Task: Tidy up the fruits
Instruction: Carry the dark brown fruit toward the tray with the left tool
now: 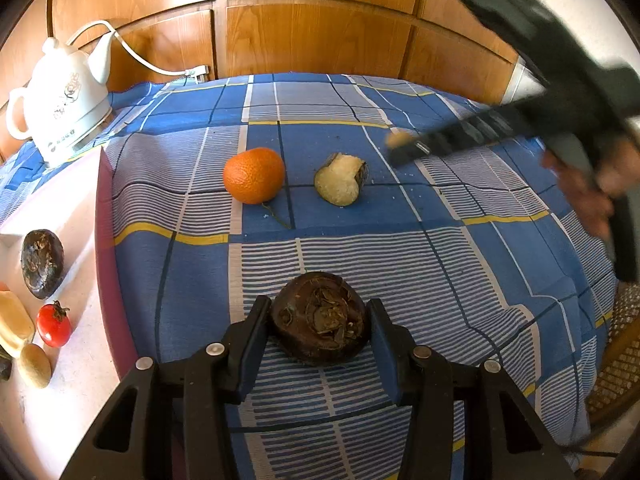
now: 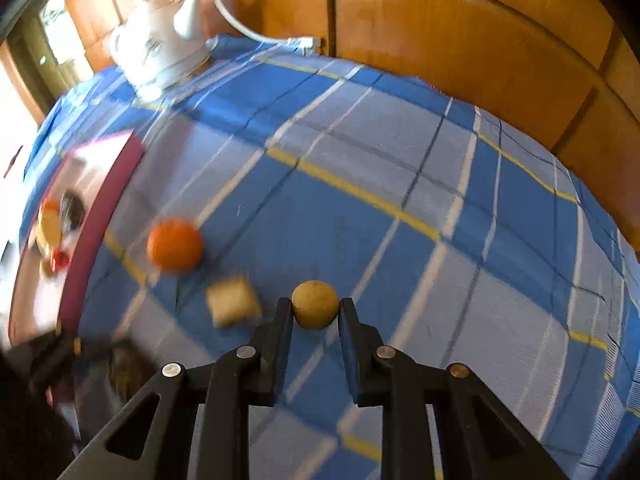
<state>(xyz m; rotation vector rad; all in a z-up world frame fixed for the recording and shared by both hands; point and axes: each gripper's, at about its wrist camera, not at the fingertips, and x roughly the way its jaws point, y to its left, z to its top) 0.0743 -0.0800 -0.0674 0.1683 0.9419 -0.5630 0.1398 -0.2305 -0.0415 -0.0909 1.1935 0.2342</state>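
Observation:
My left gripper [image 1: 319, 312] is shut on a dark brown round fruit [image 1: 320, 318], held just above the blue checked cloth [image 1: 440, 264]. An orange [image 1: 254, 175] and a cut pale fruit piece [image 1: 341, 179] lie on the cloth further back. My right gripper [image 2: 314, 307] is shut on a small tan round fruit [image 2: 315, 305] and shows blurred in the left wrist view [image 1: 400, 144]. The orange [image 2: 175, 245] and the cut piece [image 2: 233, 300] lie to its left. A white tray [image 1: 76, 280] at the left holds another dark fruit [image 1: 42, 264], a small tomato [image 1: 53, 326] and a tan fruit [image 1: 35, 365].
A white electric kettle [image 1: 60, 100] with its cord stands at the back left corner. Wooden panels [image 1: 320, 32] rise behind the table. A woven chair [image 1: 616, 360] sits at the right edge. The tray's dark red rim [image 2: 100, 216] borders the cloth.

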